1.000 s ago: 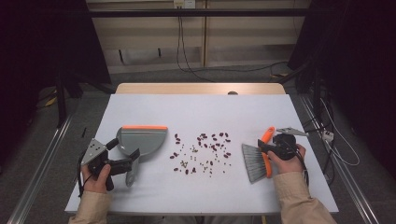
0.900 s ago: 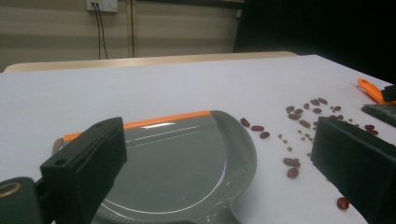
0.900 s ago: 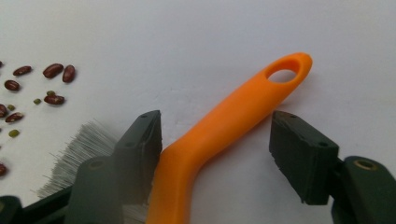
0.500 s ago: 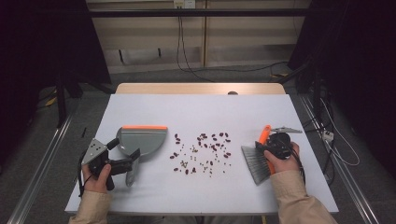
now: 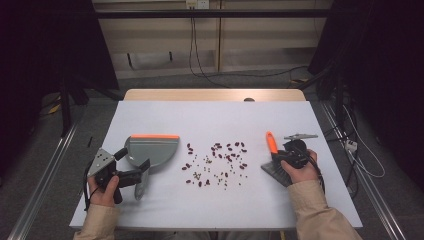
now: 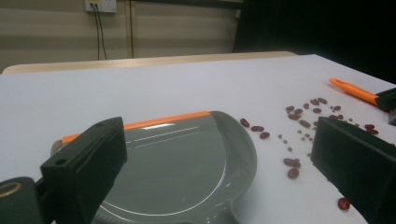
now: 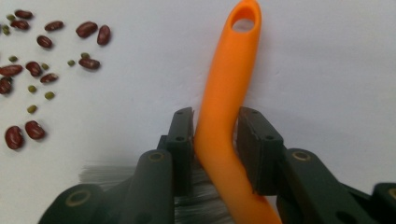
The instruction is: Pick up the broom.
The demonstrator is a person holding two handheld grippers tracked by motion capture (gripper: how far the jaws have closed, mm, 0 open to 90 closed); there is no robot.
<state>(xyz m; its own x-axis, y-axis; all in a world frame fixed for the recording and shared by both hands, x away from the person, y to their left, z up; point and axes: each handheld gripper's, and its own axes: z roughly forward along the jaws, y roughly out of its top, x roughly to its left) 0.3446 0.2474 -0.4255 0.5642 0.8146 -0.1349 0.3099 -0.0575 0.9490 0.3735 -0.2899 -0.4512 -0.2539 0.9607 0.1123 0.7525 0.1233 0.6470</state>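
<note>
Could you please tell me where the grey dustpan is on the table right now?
In the high view, the dustpan lies on the left side of the table, left of the scattered beans, right in front of the left gripper.

Both forearms reach in low over the worktop's near edge. The left gripper (image 5: 141, 176) sits level, jaws spread wide. The right gripper (image 7: 215, 140) points away from the person, its jaws just closing in, now narrow.

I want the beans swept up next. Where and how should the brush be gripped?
Grip the brush on its orange handle just above the bristles, coming from above. The handle is narrow and lies flat, so the jaws fit either side of it. The right tool has just been closing there.
</note>
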